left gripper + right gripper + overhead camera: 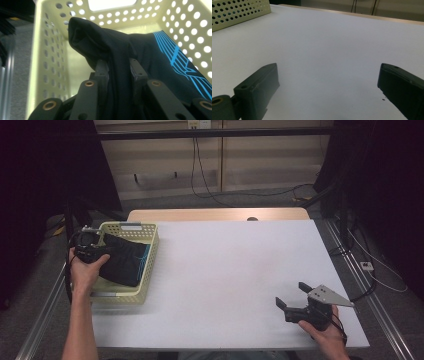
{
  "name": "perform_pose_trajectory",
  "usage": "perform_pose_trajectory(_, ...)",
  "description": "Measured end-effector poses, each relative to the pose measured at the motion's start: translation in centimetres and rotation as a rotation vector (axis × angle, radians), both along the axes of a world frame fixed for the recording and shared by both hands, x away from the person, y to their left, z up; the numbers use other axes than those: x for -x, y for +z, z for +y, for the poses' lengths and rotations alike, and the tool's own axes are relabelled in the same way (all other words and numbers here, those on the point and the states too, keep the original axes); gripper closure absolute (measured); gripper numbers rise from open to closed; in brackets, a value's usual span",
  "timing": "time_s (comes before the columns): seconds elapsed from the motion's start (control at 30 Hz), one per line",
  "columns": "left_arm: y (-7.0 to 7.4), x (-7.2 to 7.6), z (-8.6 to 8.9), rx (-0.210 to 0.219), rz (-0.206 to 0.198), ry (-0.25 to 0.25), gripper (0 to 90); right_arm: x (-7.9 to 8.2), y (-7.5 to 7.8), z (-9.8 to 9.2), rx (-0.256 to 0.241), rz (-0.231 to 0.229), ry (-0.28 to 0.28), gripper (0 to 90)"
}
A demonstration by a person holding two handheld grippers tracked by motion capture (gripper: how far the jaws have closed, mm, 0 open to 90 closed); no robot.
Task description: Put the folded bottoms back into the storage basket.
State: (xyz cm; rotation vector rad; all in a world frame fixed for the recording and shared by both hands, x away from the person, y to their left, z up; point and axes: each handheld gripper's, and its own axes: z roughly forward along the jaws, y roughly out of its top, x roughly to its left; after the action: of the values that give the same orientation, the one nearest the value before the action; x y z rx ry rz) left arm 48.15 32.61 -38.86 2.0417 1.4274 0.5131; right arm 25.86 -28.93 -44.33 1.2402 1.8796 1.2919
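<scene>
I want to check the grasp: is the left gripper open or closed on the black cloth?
Closed. The left gripper pinches a fold of the black cloth with blue stripes inside the pale yellow perforated plastic basket.

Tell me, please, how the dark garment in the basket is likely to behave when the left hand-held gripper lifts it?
The garment will probably hang floppy: it already bunches in soft folds around the jaws of the left hand-held gripper. It looks thin, so likely light. Pinched at one fold, the rest may drag over the basket rim.
</scene>
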Motion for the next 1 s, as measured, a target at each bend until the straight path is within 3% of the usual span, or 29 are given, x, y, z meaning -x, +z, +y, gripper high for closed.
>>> perform_pose_trajectory(0.17, -0.3, -0.2, -0.1, -0.013, 0.018, 0.017, 73.6, 0.1, 0.0, 0.0, -0.001, 0.0, -0.001, 3.4)
perform_pose_trajectory(0.37, -0.9, -0.4, -0.2, 0.009, 0.044, 0.014, 73.7, 0.1, 0.1, 0.0, 0.0, -0.002, 0.002, 3.4)
perform_pose_trajectory(0.6, -1.2, -0.6, -0.7, 0.048, 0.028, 0.009, 73.8, 0.1, 0.1, 0.0, -0.001, -0.001, 0.003, 3.4)
perform_pose_trajectory(1.0, -1.7, -0.8, 0.4, -0.004, 0.056, 0.046, 70.0, 0.1, 0.1, 0.0, -0.001, -0.001, 0.004, 3.4)
